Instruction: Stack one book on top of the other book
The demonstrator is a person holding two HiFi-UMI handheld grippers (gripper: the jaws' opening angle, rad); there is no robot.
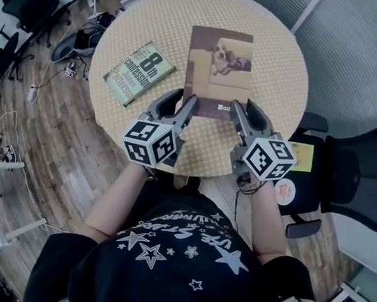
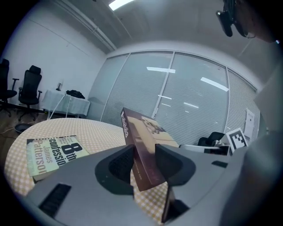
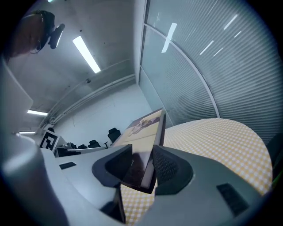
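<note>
Round table (image 1: 276,69): covered in checked cloth, it fills the upper centre of the head view.

Brown book (image 1: 220,64): it runs up the middle of the frame with the dog cover facing up. Its near edge is held up off the cloth. Whether the far edge is clear cannot be told.

Green book (image 1: 138,73): it lies flat on the cloth left of the brown one, near it, and is turned at an angle.

Left gripper (image 1: 180,103): the jaws are partly closed and clamped on the brown book's near left corner.

Right gripper (image 1: 248,113): it is clamped the same way on the near right corner (each gripper view shows pads pressing both faces).

Recommendation: you hold only the near edge, so the far end may sag or drag.
- Keep both claws level with each other.
- Raise the book until it clears the cloth, then carry it toward frame left.
- Turn it to match the green book's angle.
- Lower it flat before you release.
</note>
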